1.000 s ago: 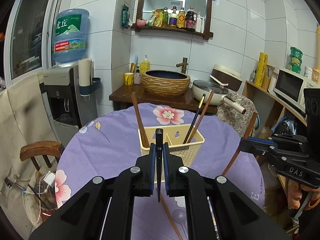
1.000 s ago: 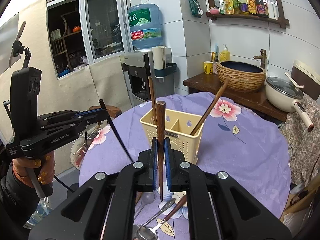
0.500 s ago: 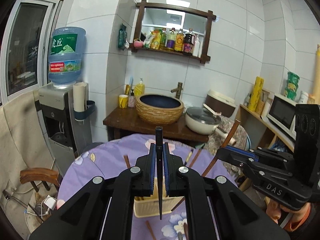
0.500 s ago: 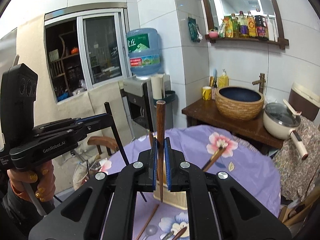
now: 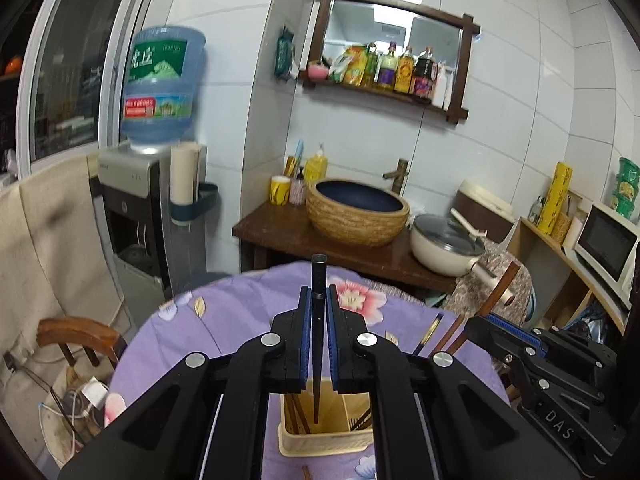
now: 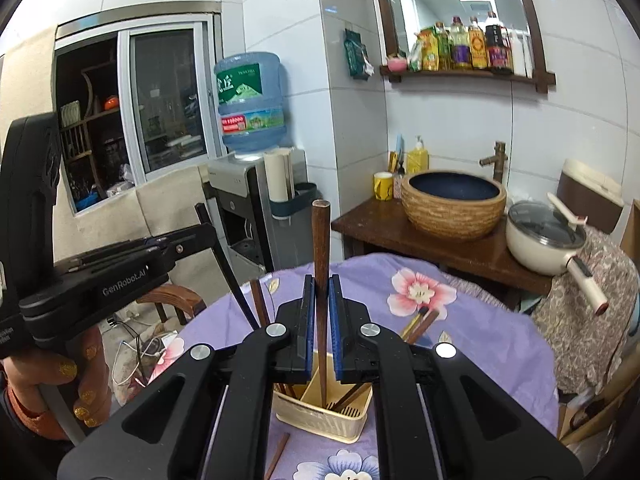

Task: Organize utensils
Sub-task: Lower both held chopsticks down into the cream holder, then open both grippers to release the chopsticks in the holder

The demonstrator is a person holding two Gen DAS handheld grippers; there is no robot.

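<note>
I am holding one chopstick in each gripper, and both are hanging over the cream utensil basket (image 5: 324, 436) that is standing on the table with the purple flowered cloth (image 5: 224, 320). The black chopstick (image 5: 318, 320) is clamped upright between the blue pads of the left gripper (image 5: 318, 344), with its thin tip pointing down at the basket's left part, where brown chopsticks are already leaning. The brown wooden chopstick (image 6: 320, 272) is pinched the same way by the right gripper (image 6: 321, 320), its tip just over the middle compartment of the basket (image 6: 324, 412). Some other chopsticks are resting in the right compartment, and one more brown stick (image 6: 278, 454) is lying on the cloth in front of the basket.

To do this step well, I am thinking I should lower each stick straight down, keep it vertical so that the tip is not catching the divider or the sticks already inside, and loosen the pads only when the tip is deep in its compartment. The two grippers are close together, so I would go one after the other.

Compared with one second ago, both grippers are now higher and nearer to the basket, which is sitting low in both views, under the fingers, and no longer ahead of them
</note>
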